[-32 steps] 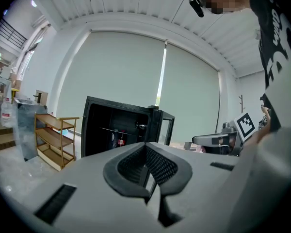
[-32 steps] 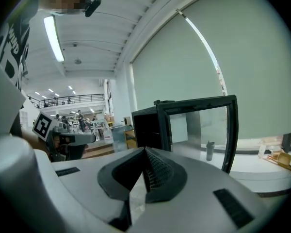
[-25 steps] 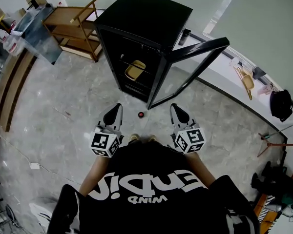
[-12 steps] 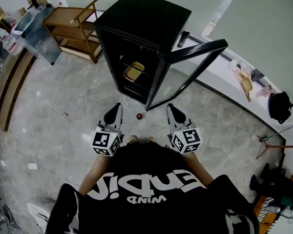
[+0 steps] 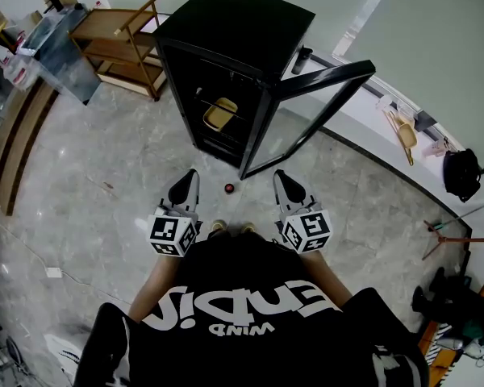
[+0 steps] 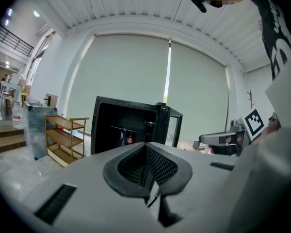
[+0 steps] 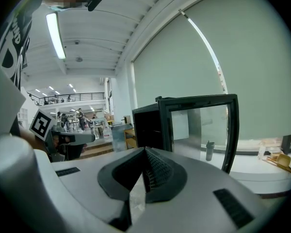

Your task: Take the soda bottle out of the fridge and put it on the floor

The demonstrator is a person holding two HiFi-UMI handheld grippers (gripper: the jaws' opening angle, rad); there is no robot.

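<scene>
Inside the open fridge [image 5: 242,22], the soda bottle [image 6: 129,139] stands upright on a lower shelf, far ahead of both tongs and well apart from them. The left gripper [image 5: 188,177] looks nearer the opening; the door [image 5: 323,79] stands beyond the right gripper [image 5: 281,177]. Both point forward, slightly down, jaws together, empty. Small red thing [image 5: 229,188] on the floor [image 5: 105,160] between them, can't tell what.

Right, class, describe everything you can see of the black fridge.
The fridge is a small, black, box-shaped cabinet standing upright on the pale stone-look floor. Its glass-paned door hangs wide open to the right in the head view. Inside are wire shelves, a tan container and a red-labelled bottle.
</scene>
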